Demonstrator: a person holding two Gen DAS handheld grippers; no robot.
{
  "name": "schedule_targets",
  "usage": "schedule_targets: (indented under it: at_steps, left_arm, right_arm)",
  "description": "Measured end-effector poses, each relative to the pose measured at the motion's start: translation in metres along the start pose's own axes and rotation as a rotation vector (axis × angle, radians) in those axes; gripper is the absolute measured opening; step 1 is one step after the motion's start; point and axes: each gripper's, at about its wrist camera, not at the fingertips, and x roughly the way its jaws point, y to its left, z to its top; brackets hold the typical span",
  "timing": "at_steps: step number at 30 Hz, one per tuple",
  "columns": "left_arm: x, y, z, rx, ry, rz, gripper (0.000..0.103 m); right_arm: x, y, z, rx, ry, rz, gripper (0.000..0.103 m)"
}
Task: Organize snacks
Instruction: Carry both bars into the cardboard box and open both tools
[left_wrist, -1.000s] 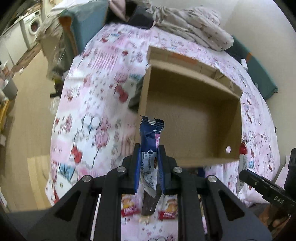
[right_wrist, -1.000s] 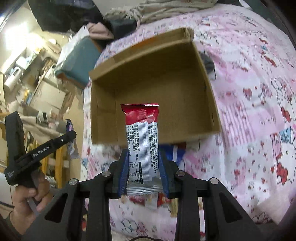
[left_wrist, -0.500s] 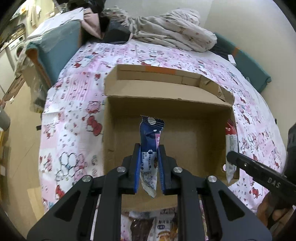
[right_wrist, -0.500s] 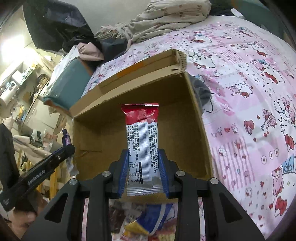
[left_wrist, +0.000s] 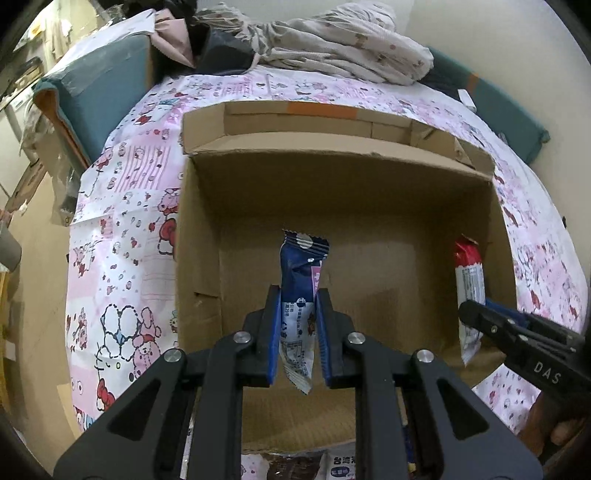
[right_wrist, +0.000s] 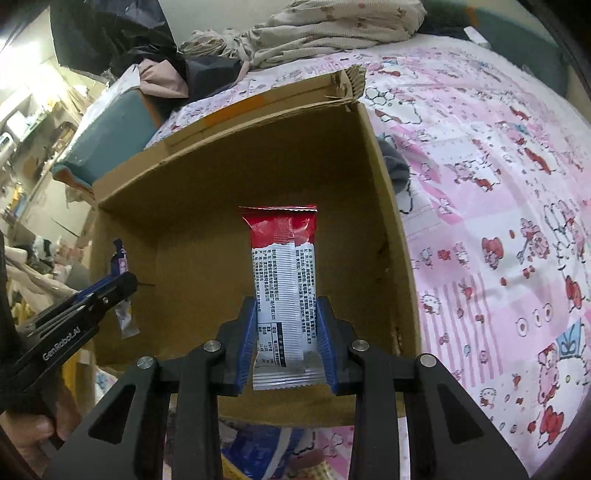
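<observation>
An open cardboard box (left_wrist: 199, 236) (right_wrist: 384, 206) sits on a bed with a pink cartoon sheet. My left gripper (left_wrist: 297, 295) is shut on a dark blue snack packet (left_wrist: 301, 266) and holds it upright above the box's inside. My right gripper (right_wrist: 287, 306) is shut on a red and white snack packet (right_wrist: 282, 266), also held above the inside of the box. The right gripper (left_wrist: 476, 314) with its red packet (left_wrist: 468, 273) shows at the right of the left wrist view. The left gripper (right_wrist: 122, 284) with the blue packet (right_wrist: 120, 262) shows at the left of the right wrist view.
More snack packets (left_wrist: 332, 465) (right_wrist: 258, 458) lie on the sheet in front of the box's near wall. Crumpled bedding (left_wrist: 332, 48) is heaped behind the box. A teal cushion (left_wrist: 96, 77) stands at the back left. The floor (left_wrist: 33, 258) lies left of the bed.
Both grippers have moved forward with their packets, from in front of the box to over its inside. The box now fills more of both views.
</observation>
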Motion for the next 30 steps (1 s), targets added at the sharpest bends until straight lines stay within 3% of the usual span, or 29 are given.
schedule_targets:
  at_steps: [11,14,16,17,18,19,23,30]
  left_arm:
    - [-0.004,0.0,0.0,-0.018,-0.013,0.001,0.019]
    - [-0.008,-0.001,0.001,-0.017,-0.033,0.008,0.033]
    - [-0.012,-0.002,0.001,-0.012,-0.049,0.03,0.06]
    - [-0.014,-0.003,0.001,-0.015,-0.057,0.036,0.065]
    - [-0.016,-0.003,0.001,-0.017,-0.062,0.037,0.075]
    - [-0.017,-0.002,0.002,-0.021,-0.064,0.033,0.083]
    - [-0.023,0.0,0.003,-0.027,-0.074,0.022,0.087]
    - [-0.038,0.002,0.0,-0.027,-0.084,-0.019,0.087]
  right_arm:
    - [0.004,0.002,-0.001,0.002,0.0,0.017,0.034]
    - [0.001,0.002,-0.001,0.011,-0.019,0.048,0.036]
    - [-0.005,0.003,0.001,0.008,-0.053,0.061,0.046]
    - [-0.007,0.004,0.001,0.004,-0.07,0.066,0.054]
    - [-0.012,0.004,0.002,-0.001,-0.095,0.069,0.068]
    - [-0.015,0.005,0.002,-0.007,-0.113,0.064,0.077]
    - [-0.024,0.009,0.004,-0.03,-0.163,0.05,0.09]
    - [-0.028,0.015,0.004,-0.042,-0.162,0.064,0.092]
